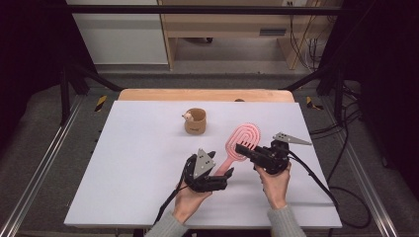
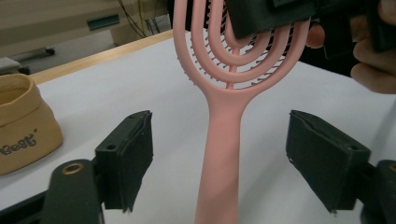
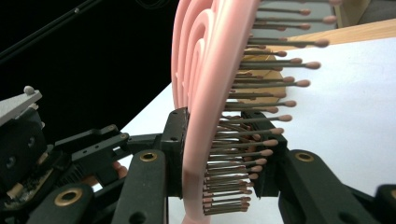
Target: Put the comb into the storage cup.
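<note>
A pink hairbrush (image 1: pixel 242 138) with a looped open head lies slantwise near the table's front middle. My right gripper (image 1: pixel 243 148) is shut on the head's lower edge; in the right gripper view its jaws (image 3: pixel 224 154) clamp the brush (image 3: pixel 205 93), one on the back and one among the bristles. My left gripper (image 1: pixel 225 175) sits at the handle's end. In the left gripper view it (image 2: pixel 224 158) stands open, and the handle (image 2: pixel 224 140) runs between the two pads (image 2: pixel 128 158) without touching either.
A small tan cup (image 1: pixel 195 121) with a little figure on its rim stands behind the brush, toward the table's middle back; it is at the left in the left gripper view (image 2: pixel 23 121). The white tabletop (image 1: pixel 148 163) spreads to the left. Cables trail off the front right.
</note>
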Available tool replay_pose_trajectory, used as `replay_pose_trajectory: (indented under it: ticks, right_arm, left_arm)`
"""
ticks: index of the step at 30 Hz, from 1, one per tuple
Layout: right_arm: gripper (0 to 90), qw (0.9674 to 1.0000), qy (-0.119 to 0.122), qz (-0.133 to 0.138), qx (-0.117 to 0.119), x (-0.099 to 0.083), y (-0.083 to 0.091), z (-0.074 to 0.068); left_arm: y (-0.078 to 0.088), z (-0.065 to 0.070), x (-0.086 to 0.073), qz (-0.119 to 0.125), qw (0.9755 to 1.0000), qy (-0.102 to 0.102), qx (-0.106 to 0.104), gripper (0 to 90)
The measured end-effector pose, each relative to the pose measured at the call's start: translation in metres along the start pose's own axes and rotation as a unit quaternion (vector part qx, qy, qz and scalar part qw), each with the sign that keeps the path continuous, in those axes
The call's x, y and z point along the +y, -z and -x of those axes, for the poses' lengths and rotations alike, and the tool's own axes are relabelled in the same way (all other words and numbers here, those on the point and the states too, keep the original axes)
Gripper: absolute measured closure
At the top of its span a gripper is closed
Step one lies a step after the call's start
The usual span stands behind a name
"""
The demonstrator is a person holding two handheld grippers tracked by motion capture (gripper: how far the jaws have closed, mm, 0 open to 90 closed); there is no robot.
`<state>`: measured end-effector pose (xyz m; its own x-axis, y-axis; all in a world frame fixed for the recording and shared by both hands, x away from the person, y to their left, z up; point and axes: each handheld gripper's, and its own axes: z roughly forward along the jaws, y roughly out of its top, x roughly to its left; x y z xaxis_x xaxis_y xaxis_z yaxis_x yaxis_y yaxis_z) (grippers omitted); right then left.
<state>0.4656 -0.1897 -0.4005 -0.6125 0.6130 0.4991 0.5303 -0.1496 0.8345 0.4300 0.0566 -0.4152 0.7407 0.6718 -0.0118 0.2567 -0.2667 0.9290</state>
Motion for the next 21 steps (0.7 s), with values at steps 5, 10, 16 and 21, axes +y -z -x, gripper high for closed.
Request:
replay_pose_trajectory:
  ticks: [5,10,16,21]
  right_arm:
    - [64.4,1.0000,0.005,0.006,-0.005,0.002,0.004,0.000]
    - [64.4,0.9999,0.007,0.008,-0.009,0.004,0.006,0.000]
    - [64.4,0.9997,0.012,0.011,-0.016,0.007,0.009,0.001]
    - [64.4,0.9995,0.018,0.015,-0.022,0.009,0.011,0.001]
  left_arm:
    - [0.002,-0.009,0.001,-0.005,0.9998,0.015,-0.011,6.6]
    - [0.005,-0.017,0.001,0.001,0.9994,0.031,-0.018,1.8]
    - [0.013,-0.029,0.001,0.006,0.9992,0.038,-0.011,1.8]
    - [0.021,-0.042,0.000,0.013,0.9988,0.046,-0.008,1.8]
